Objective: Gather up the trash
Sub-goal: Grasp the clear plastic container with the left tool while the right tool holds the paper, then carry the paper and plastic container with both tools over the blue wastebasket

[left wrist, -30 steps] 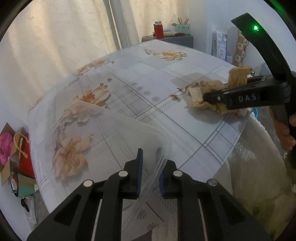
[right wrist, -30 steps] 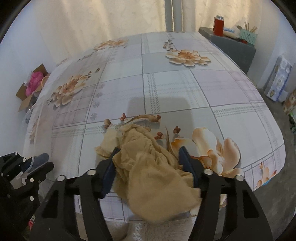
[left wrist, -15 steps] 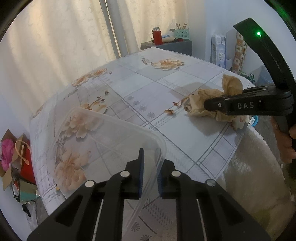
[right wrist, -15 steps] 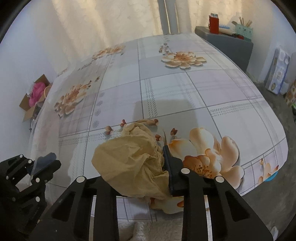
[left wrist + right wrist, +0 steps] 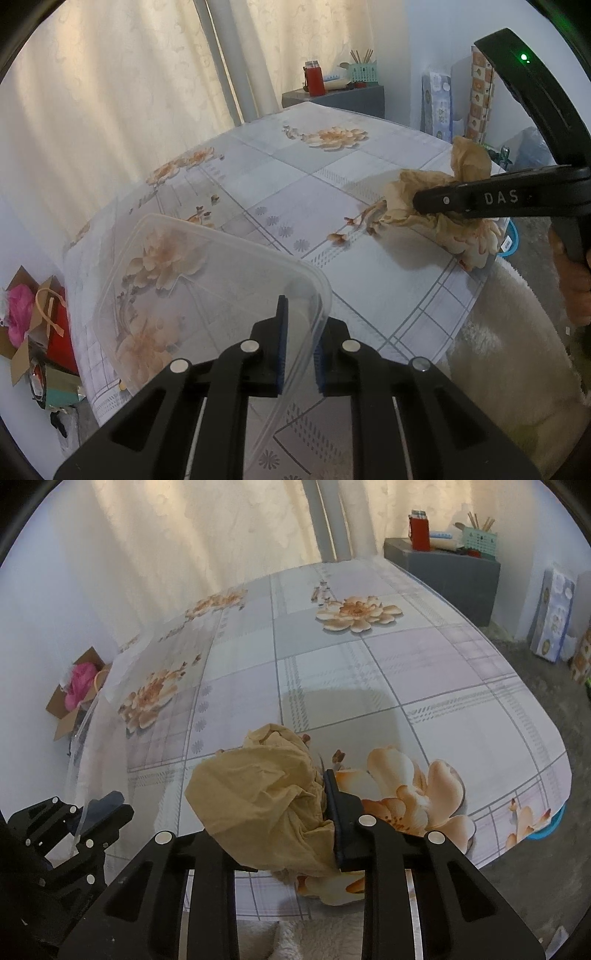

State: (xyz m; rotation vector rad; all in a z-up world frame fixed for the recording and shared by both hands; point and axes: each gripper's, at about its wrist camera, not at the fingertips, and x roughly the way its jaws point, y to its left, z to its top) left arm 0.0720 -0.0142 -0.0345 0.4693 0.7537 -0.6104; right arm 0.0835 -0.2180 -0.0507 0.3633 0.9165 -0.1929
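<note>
Between right tool [image 5: 291, 812] jaws, crumpled paper [image 5: 266, 797] (loose before) now clamped.

cream curtains [image 5: 184, 554] | floral tablecloth [image 5: 424, 657] | grey cabinet [image 5: 450, 579] | cardboard box [image 5: 70, 716]

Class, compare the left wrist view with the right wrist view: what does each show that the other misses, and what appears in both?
Only the left wrist view shows the person's hand gripping the right tongs' handle, and the full outline of the clear plastic container pinched by its rim in the left tongs.

Only the right wrist view shows the right tongs from behind, closed on the crumpled tan paper.

Both show that paper, the floral tablecloth, the red bottle and the cardboard box with something pink inside.
</note>
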